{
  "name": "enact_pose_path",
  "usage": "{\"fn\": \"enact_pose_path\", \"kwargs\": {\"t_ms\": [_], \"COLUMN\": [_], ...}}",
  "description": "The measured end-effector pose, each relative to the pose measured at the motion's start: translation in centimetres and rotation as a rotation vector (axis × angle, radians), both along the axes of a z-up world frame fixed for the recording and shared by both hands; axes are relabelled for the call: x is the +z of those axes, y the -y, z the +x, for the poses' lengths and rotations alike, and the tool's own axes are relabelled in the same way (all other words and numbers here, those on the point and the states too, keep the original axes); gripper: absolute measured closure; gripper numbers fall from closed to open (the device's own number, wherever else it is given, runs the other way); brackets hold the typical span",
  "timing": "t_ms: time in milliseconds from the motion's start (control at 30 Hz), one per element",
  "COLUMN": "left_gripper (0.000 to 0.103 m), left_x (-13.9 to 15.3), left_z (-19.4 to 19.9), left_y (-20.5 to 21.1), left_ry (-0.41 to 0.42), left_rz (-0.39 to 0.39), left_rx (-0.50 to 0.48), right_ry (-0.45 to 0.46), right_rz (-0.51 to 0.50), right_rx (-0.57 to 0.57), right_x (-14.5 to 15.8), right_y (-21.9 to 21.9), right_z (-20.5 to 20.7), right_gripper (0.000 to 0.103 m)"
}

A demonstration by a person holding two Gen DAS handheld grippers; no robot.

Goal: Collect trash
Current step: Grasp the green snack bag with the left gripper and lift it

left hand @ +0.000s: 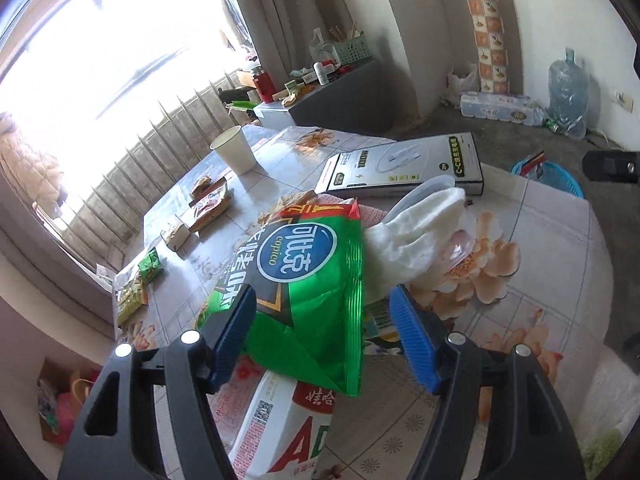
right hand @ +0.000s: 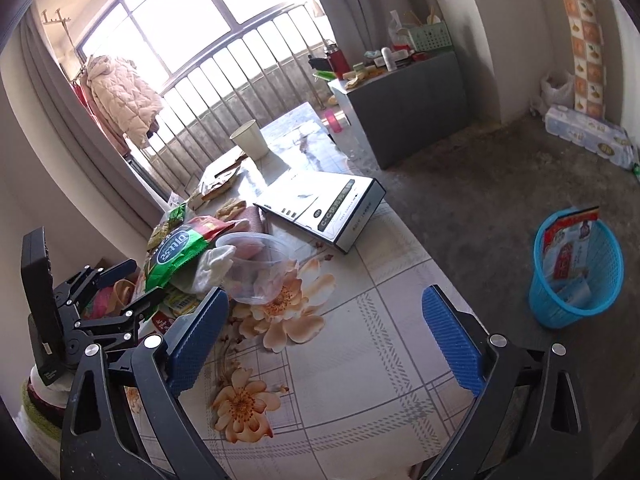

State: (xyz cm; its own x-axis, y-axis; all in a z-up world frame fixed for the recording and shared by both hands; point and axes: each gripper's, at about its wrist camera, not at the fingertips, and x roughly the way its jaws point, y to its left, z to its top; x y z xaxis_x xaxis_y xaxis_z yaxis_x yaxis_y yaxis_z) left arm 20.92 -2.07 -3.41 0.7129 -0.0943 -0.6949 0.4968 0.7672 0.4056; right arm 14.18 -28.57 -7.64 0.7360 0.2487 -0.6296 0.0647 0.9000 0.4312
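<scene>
foil, thin and crinkly: the green snack bag (left hand: 304,280) looks light, limp and rather slick, so it should crush flat under a pinch and could slide out of a loose one. it lies on the flowered counter (left hand: 540,340) on top of a small heap, over a white and red carton (left hand: 280,428) and against a white cloth (left hand: 416,232) tucked in a clear plastic tub (right hand: 256,268).

the left gripper (left hand: 324,340) has its jaws standing wide, one on each side of the bag's near end, and the blue pads do not seem to press on it yet. the ribbed seam along the bag's right edge looks the firmest place to take hold, or the folded near corner.

the bag's long axis runs away from the left camera, up and slightly left, its near end pointing towards the gripper.

the right gripper (right hand: 324,340) hangs over bare counter with wide, empty jaws. the blue bin (right hand: 576,272) stands on the floor, well apart from the heap.
</scene>
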Motion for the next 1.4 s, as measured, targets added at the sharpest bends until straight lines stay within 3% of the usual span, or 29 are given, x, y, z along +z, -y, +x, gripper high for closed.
{"fn": "enact_pose_path", "kwargs": {"t_ms": [167,233,367,533,767,967,1200,1400], "left_gripper": [0.036,0.042,0.055,0.08,0.094,0.097,0.098,0.098], "left_x": [-2.1,-2.8,-3.2,-2.8,-2.2,-1.3,2.8,8.2], "left_z": [0.4,0.3,0.0,-0.5,-0.9,0.5,1.4,-0.5], "left_y": [0.7,0.8,0.7,0.3,-0.9,-3.6,-7.9,-11.4], "left_ry": [0.075,0.084,0.113,0.184,0.347,0.511,0.589,0.554], "left_rz": [0.177,0.225,0.275,0.331,0.423,0.469,0.375,0.114], "left_rx": [-0.009,-0.02,-0.013,0.011,0.056,0.16,0.323,0.422], "right_ry": [-0.019,-0.024,-0.03,-0.028,-0.02,-0.014,-0.006,0.004], "right_rz": [0.02,0.026,0.037,0.039,0.038,0.023,0.011,0.001], "right_rx": [-0.001,0.0,0.002,0.0,-0.011,-0.012,-0.01,-0.003], "right_x": [-0.7,-0.8,-0.9,-0.8,-0.5,-0.3,0.1,0.4], "right_y": [0.5,0.7,0.9,1.1,1.2,0.9,0.5,-0.1], "right_z": [0.4,0.5,0.7,0.5,0.1,-0.3,-0.6,-0.4], "right_gripper": [0.011,0.011,0.011,0.011,0.012,0.014,0.016,0.017]}}
